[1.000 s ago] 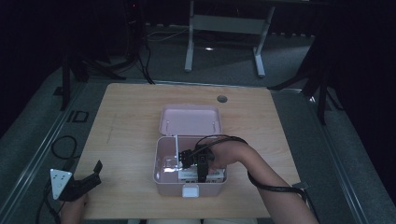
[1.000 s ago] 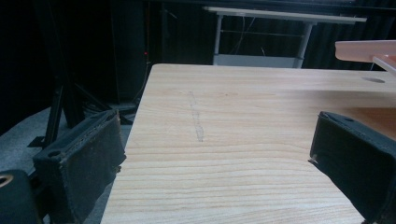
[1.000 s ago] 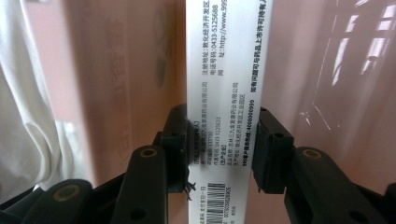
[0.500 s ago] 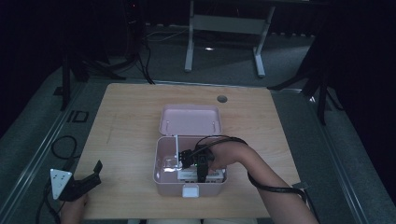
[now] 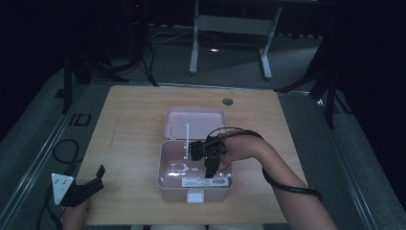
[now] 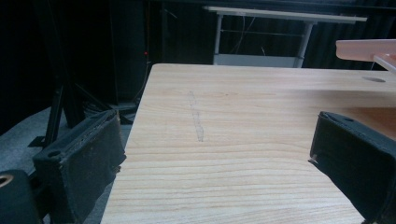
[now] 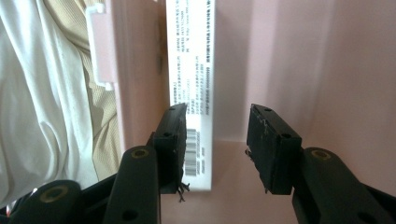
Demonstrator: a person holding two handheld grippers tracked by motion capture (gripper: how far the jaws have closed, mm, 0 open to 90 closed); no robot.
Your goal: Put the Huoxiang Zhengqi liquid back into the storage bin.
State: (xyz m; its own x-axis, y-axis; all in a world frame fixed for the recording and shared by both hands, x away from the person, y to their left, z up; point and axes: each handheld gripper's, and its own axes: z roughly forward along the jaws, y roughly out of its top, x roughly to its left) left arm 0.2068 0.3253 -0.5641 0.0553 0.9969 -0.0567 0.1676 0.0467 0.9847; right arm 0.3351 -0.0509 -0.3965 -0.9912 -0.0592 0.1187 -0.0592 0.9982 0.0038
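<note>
White labelled card (image 7: 191,70), barcode end nearest the tool, lay flat on the floor of the open pink box (image 5: 165,165) along its front wall; its long axis ran straight ahead of the right gripper (image 7: 215,140). That gripper's jaws stood apart, empty, one over the card's edge. Left gripper (image 5: 86,188) idle, spread wide, well apart at the table (image 5: 129,110) corner.

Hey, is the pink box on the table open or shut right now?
Open. The pink box has its lid swung back flat on the table, and the right tongs reach down inside it.
</note>
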